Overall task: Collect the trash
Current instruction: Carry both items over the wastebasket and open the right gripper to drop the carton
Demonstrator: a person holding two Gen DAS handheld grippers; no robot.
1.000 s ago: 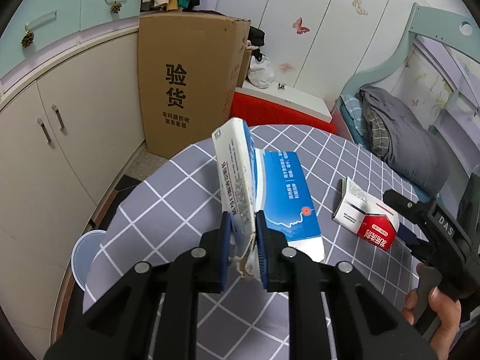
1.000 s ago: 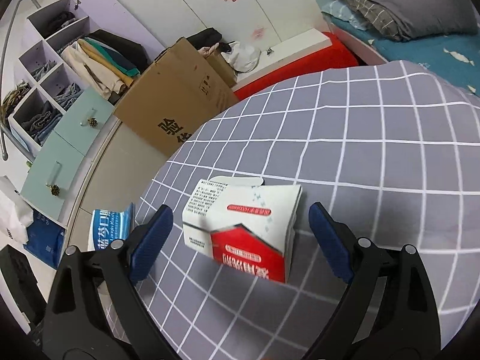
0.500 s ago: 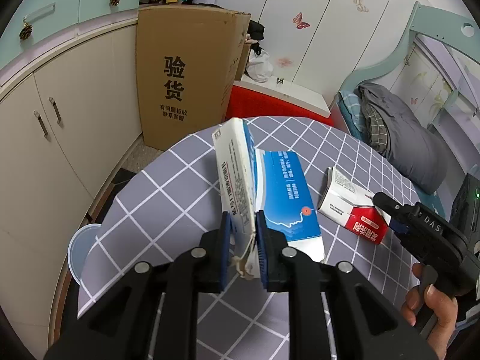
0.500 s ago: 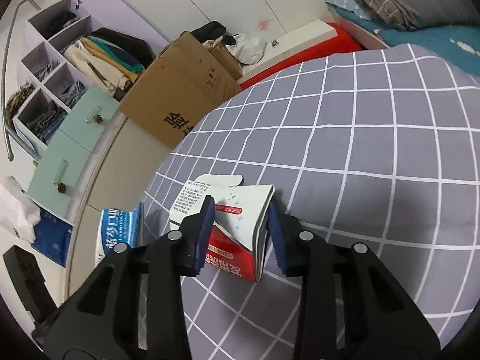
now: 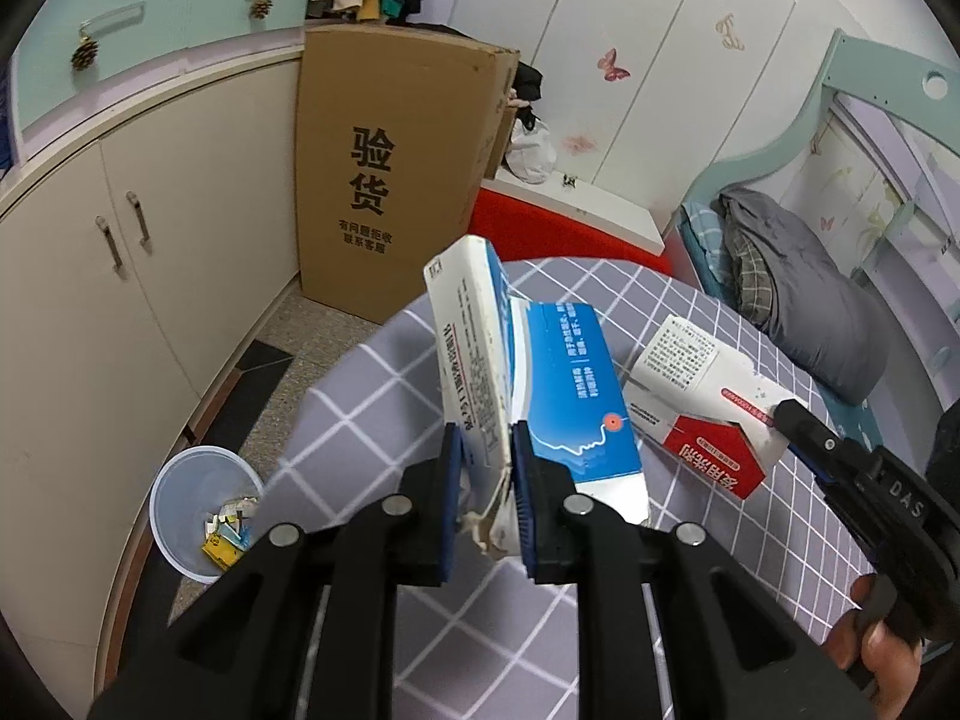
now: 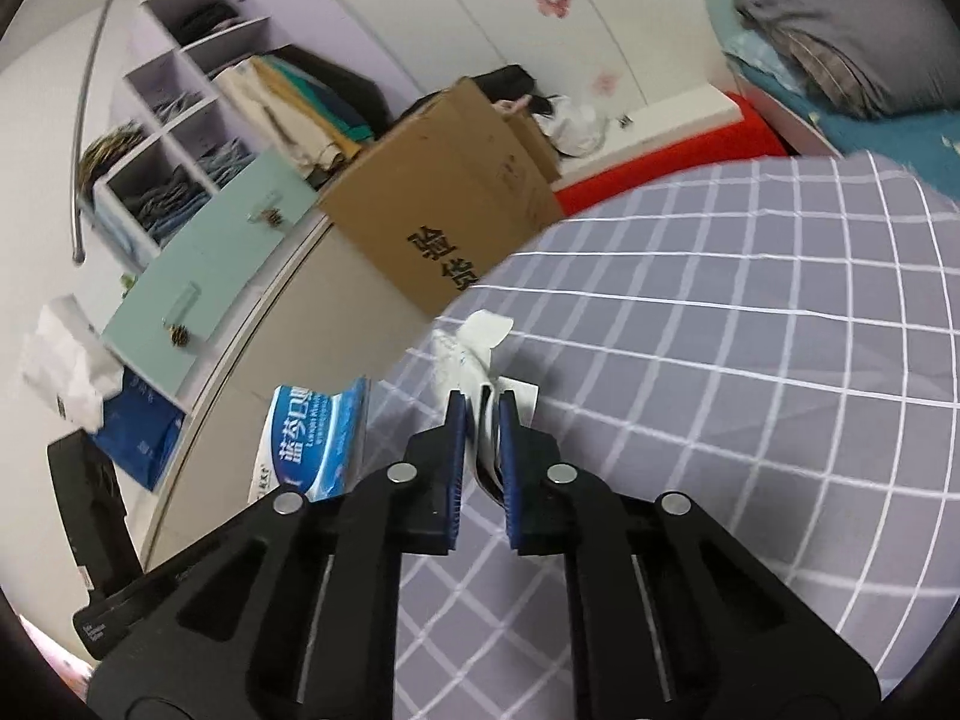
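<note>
**So: two grippers, two cartons, one bin**

One round table (image 5: 384, 648) under a grey checked cloth fills the lower field of both wrist views. One tall brown cardboard box (image 5: 390, 162) stands on the floor at 12 o'clock from the table in the left wrist view, against one run of cream cupboards (image 5: 120, 276). One bed with a grey quilt (image 5: 798, 312) lies at 2 o'clock.

Two grippers appear. The left gripper (image 5: 486, 474) has its blue pads pressed narrowly on the torn end of one blue-and-white carton (image 5: 552, 396), which is raised above the tabletop and splayed open. The right gripper (image 6: 480, 450) is likewise pinched tight on the flattened end of one red-and-white carton (image 5: 702, 408); in the left wrist view this carton sits at 3 o'clock of the blue one, just beside it, whether touching it cannot be told.

One translucent bin (image 5: 204, 516) stands on the floor at 8 o'clock of the table, holding several small scraps.
</note>
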